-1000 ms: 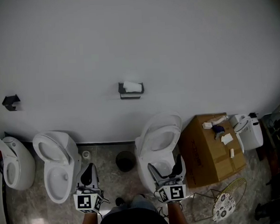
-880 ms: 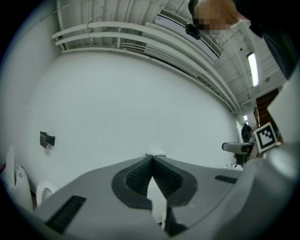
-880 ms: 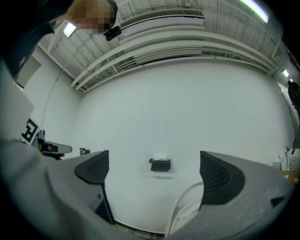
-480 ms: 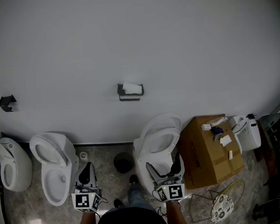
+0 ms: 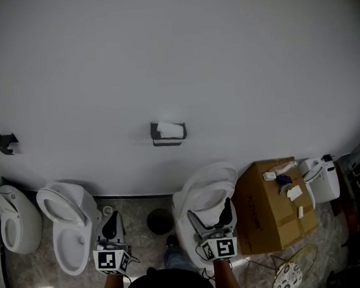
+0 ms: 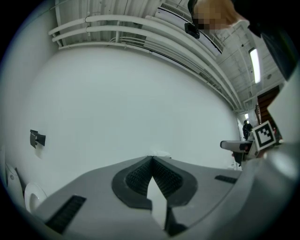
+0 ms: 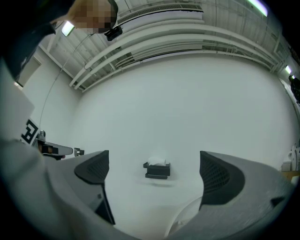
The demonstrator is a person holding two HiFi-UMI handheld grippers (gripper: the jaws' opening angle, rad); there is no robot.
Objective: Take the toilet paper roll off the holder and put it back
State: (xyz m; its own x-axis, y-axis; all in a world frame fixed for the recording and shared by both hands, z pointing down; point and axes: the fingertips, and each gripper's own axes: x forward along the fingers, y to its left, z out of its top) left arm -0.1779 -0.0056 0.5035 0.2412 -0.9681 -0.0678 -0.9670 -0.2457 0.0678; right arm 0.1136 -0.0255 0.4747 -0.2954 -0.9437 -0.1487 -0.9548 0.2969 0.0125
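Wall (image 5: 175,61) takes up more of the head view than a second ago. The fixtures sit lower in frame, so the person is likely closing in, an approach only. Toilet (image 5: 204,190) stands under the holder, between person and wall; the reach must go over it. Cardboard box (image 5: 275,207) at right, second toilet (image 5: 66,223) at left. Black holder (image 5: 167,140) is on the wall with the toilet paper roll (image 5: 171,130) seated on it, well apart from both grippers. Left gripper (image 5: 113,216): fingers (image 6: 140,176) pressed together, empty. Right gripper (image 5: 211,212): fingers (image 7: 96,166) wide apart, empty, framing the holder.

Right gripper (image 7: 154,180) jaws wide apart; holder (image 7: 157,170) with roll (image 7: 158,161) between.
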